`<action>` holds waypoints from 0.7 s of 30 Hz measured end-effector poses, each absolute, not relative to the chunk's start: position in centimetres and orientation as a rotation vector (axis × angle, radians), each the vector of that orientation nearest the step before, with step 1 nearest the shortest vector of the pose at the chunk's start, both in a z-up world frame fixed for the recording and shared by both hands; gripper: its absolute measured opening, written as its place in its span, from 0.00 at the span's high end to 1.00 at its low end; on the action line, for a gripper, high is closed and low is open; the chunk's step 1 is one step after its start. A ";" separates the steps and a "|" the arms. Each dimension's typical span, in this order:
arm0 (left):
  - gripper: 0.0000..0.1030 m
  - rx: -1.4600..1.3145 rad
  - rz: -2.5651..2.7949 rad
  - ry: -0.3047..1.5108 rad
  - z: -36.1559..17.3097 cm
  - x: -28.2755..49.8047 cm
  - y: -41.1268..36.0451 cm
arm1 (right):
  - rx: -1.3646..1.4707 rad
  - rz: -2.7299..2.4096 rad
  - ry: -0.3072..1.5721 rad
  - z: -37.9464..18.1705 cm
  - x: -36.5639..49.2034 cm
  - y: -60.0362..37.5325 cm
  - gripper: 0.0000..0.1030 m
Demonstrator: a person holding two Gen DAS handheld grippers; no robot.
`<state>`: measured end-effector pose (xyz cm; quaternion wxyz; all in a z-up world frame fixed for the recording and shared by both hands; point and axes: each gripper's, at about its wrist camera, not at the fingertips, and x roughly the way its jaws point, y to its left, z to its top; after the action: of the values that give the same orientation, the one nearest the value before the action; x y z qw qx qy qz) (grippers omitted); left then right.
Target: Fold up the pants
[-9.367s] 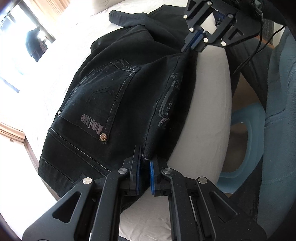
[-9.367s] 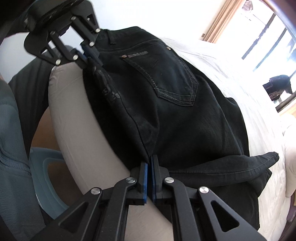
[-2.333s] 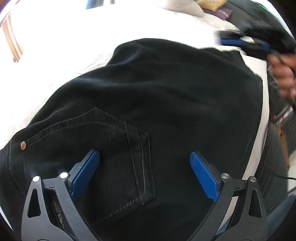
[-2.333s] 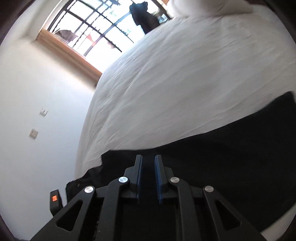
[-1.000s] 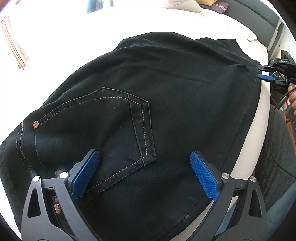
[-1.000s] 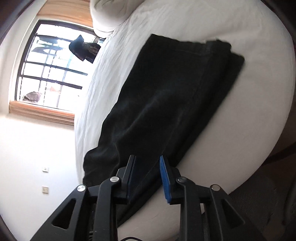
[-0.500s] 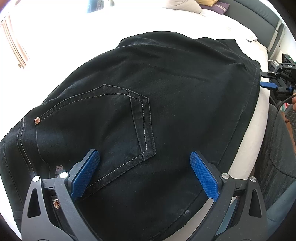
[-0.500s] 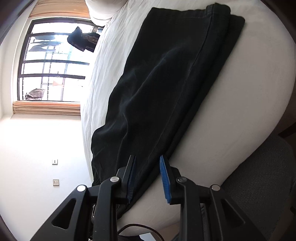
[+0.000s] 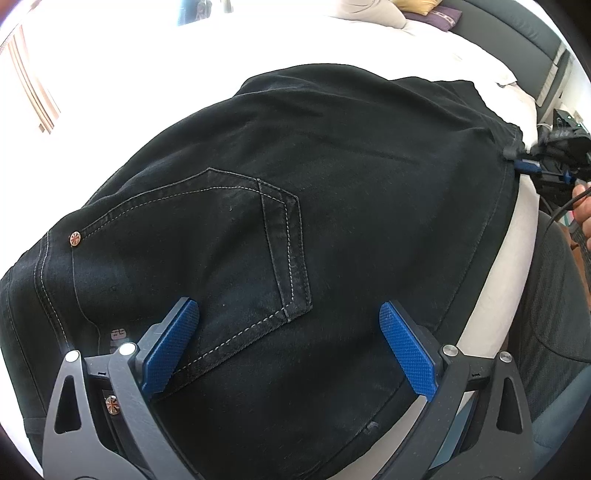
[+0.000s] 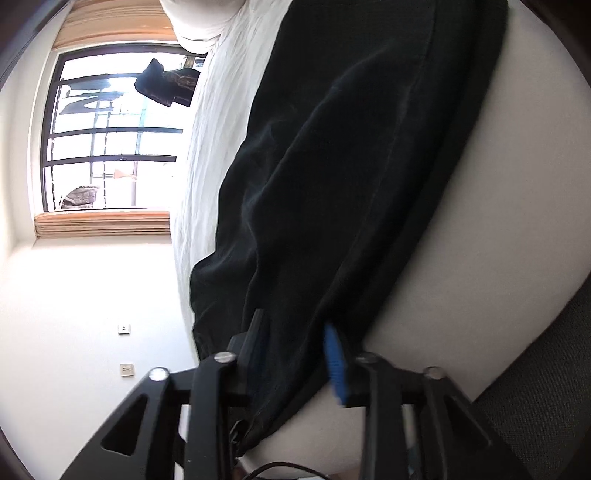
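The black pants [image 9: 332,166] lie flat on the white bed [image 9: 147,55], seat side up, along the mattress's near edge. In the left wrist view a stitched back pocket [image 9: 207,240] sits in the middle of the cloth, with a copper rivet [image 9: 75,238] at its upper left corner.

The left tool [image 9: 288,308] hangs over the seat of the pants with its blue pads [image 9: 406,354] spread wide. One pad is at the pocket's lower edge and the other nearer the side seam. Nothing is gripped between them.

The right tool [image 10: 294,325] is at the far end of the garment, low against the side of the mattress. Its jaws are closing, and the dark edge of the pants fills the gap between them. The picture is blurred there, and the pads do not look pressed together yet. In the left wrist view this tool shows small at the right edge, at the corner of the cloth, with the person's hand [image 9: 583,210] behind it.

Beyond the bed a barred window [image 10: 107,129] lets in bright light. Pillows [image 9: 369,11] lie at the head of the bed.
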<state>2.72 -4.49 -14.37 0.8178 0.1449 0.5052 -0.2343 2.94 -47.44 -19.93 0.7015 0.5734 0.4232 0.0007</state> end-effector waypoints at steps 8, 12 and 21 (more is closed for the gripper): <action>0.03 0.329 -0.514 1.088 -14.3 3.0 -4.7 | 1.270 -0.055 0.911 -19.6 0.5 -47.3 0.97; 0.03 0.344 -0.525 1.101 -14.3 3.0 -4.8 | 1.298 -0.078 0.901 -20.2 -0.7 -47.3 0.97; 0.03 0.357 -0.517 1.102 -14.3 2.9 -5.1 | 1.324 -0.061 0.859 -21.6 -1.2 -47.3 0.97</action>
<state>2.87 -5.05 -14.35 0.8056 0.1668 0.5147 -0.2414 -1.20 -47.30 -21.61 0.7040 0.5954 0.3860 -0.0272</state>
